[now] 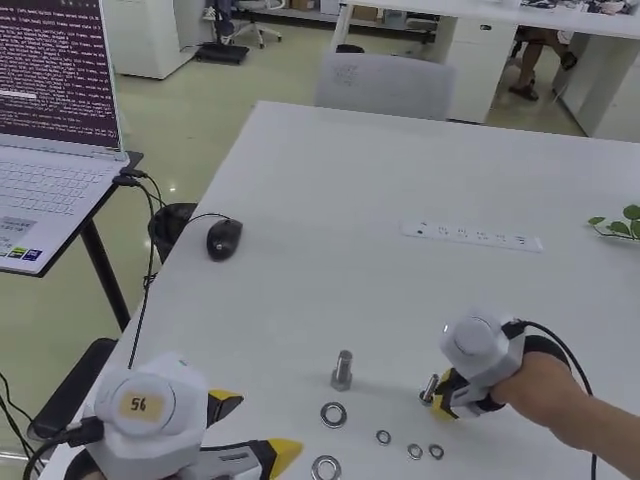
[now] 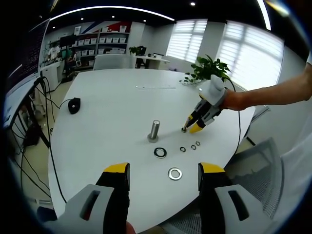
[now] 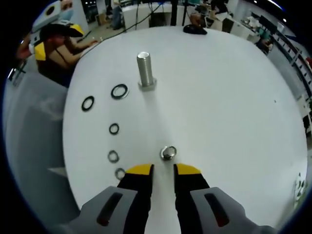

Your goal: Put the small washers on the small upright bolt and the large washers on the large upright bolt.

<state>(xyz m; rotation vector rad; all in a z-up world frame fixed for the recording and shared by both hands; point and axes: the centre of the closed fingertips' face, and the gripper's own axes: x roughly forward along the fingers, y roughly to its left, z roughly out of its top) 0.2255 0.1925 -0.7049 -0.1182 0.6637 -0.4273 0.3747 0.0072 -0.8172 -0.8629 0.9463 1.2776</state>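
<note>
The large upright bolt (image 1: pixel 342 370) stands mid-table, and the small upright bolt (image 1: pixel 430 388) stands to its right. Two large washers (image 1: pixel 334 414) (image 1: pixel 326 467) and three small washers (image 1: pixel 383 437) (image 1: pixel 415 452) (image 1: pixel 437 452) lie flat in front of them. My right gripper (image 1: pixel 440 402) sits low beside the small bolt (image 3: pixel 168 153), which stands just beyond its tips. The right gripper (image 3: pixel 163 169) is open by a narrow gap, with nothing in it. My left gripper (image 2: pixel 164 169) is wide open and empty. It hangs at the near table edge, facing the large bolt (image 2: pixel 154 130) and large washers (image 2: pixel 160 152) (image 2: pixel 175 173).
A black mouse (image 1: pixel 223 238) and its cable lie at the table's left side. A white power strip (image 1: pixel 472 237) lies farther back. A laptop (image 1: pixel 50 120) stands on a stand to the left. A grey chair (image 1: pixel 385 85) is behind the table, and plant leaves (image 1: pixel 620 225) reach in at the right.
</note>
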